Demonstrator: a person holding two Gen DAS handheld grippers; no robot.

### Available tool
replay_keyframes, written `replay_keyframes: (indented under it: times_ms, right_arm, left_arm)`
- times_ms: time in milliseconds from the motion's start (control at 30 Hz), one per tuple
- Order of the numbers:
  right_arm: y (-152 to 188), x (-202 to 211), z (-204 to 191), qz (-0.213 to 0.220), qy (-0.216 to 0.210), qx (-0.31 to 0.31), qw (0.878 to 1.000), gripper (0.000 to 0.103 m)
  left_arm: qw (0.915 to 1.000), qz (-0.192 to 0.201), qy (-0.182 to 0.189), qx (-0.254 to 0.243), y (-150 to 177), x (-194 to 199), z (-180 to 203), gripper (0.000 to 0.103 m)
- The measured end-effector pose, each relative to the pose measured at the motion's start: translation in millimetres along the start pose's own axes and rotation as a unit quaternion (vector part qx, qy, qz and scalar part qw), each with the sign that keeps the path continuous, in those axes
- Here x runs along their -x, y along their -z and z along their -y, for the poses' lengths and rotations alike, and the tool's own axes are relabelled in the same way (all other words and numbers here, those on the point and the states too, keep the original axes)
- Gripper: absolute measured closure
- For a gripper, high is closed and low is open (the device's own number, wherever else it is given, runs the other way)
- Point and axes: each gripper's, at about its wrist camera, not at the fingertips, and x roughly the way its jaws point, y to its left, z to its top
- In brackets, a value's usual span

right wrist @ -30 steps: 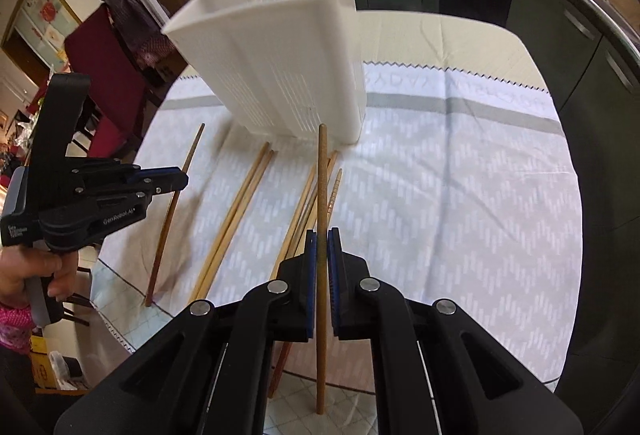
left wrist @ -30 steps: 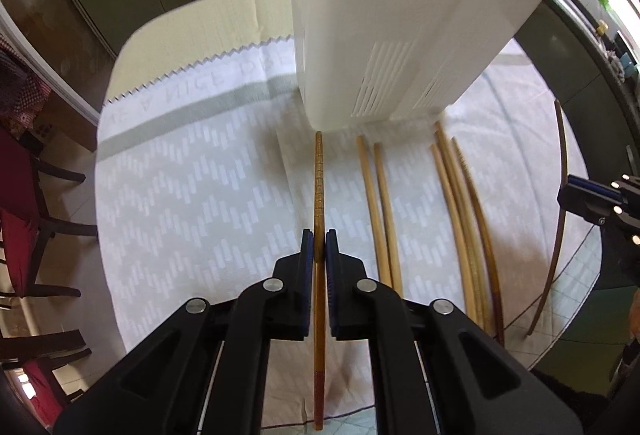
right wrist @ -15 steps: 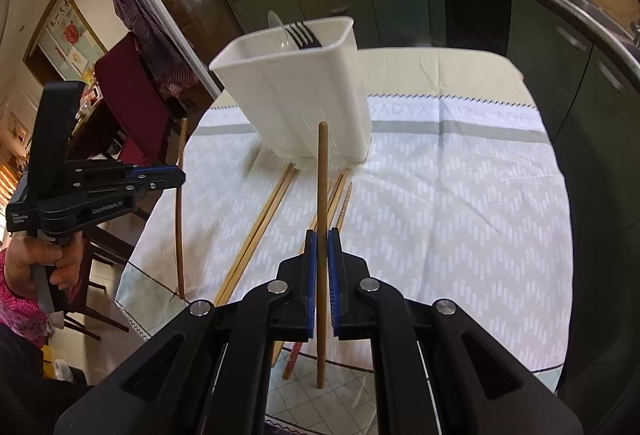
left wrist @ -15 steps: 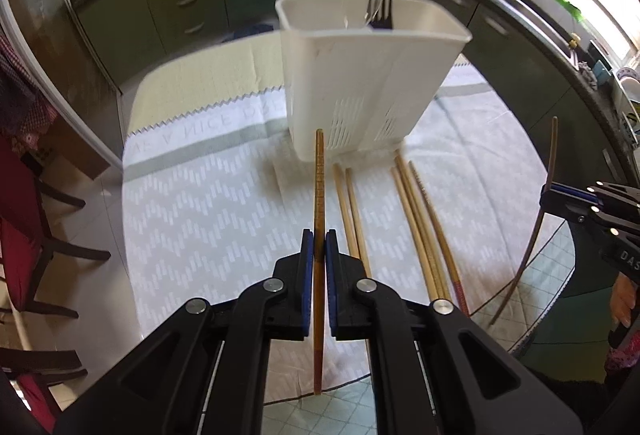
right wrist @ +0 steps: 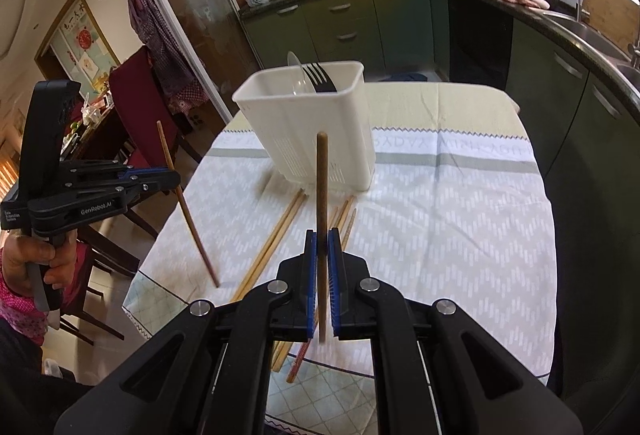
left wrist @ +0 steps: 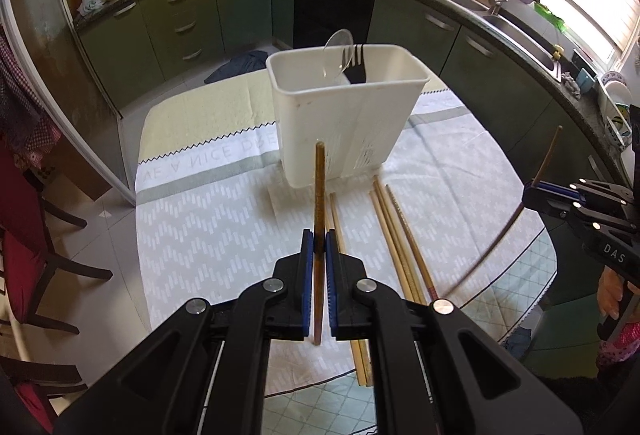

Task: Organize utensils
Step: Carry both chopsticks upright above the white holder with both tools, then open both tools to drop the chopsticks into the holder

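Left wrist view: the left gripper [left wrist: 319,247] is clamped tight on one brown chopstick [left wrist: 319,195], blue pads pressed to its sides. The stick runs along the fingers, its tip lined up in the picture with the front wall of the white bin [left wrist: 348,131], its other end showing below the pads. The bin stands on the table cloth [left wrist: 208,227] toward the far edge of the tabletop, holding a black fork [left wrist: 357,69] and a clear spoon [left wrist: 338,51]. Loose chopsticks [left wrist: 396,235] lie flat on the cloth between the bin and the near edge, in a rough fan, some reaching the near edge. At the right of the frame the right gripper [left wrist: 530,193] is closed on a second stick [left wrist: 520,211], which tilts clear of the cloth.

Right wrist view: the right gripper [right wrist: 322,251] is fully closed on its stick [right wrist: 322,195], pads tight on both sides; the tip lines up with the bin [right wrist: 312,131]. Fork [right wrist: 322,79] and spoon [right wrist: 298,73] stand in the bin. Loose chopsticks [right wrist: 276,235] lie on the cloth [right wrist: 440,219] between the bin and the near edge. At the left of the frame a hand [right wrist: 32,259] holds the left gripper [right wrist: 178,179], shut on its chopstick [right wrist: 188,211]; that stick slants, its lower end near the cloth's near left corner. Contact with the cloth cannot be determined.
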Motion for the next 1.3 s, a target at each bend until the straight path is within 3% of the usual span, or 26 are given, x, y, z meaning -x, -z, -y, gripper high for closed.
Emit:
replay_keyframes:
  times_ms: [533, 767, 1000, 1200, 1300]
  right_arm:
    - [-25.4, 21.3, -12.3, 0.032, -0.011, 0.018, 0.999, 0.097]
    - [-69.8, 58.8, -19.4, 0.089, -0.021, 0.018, 0.996, 0.097]
    - [-126.9, 92.6, -26.2, 0.182, -0.017, 0.024, 0.983, 0.097]
    - [-159.7, 74.7, -21.7, 0.213, 0.021, 0.025, 0.977, 0.097]
    - [-166.5, 46.0, -15.4, 0.187, 0.026, 0.019, 0.982, 0.097]
  left_arm:
    - [0.9991, 0.038, 0.018, -0.005, -16.9, 31.7, 6.4, 0.097]
    - [0.9936, 0.11, 0.026, -0.001, -52.2, 84.4, 7.4, 0.097]
    - [0.9789, 0.203, 0.015, 0.014, -98.6, 125.7, 3.7, 0.097]
    - [0.9679, 0.25, 0.004, 0.024, -123.7, 112.7, -3.1, 0.097]
    - [0.9714, 0.236, 0.002, 0.028, -129.7, 88.8, -5.9, 0.097]
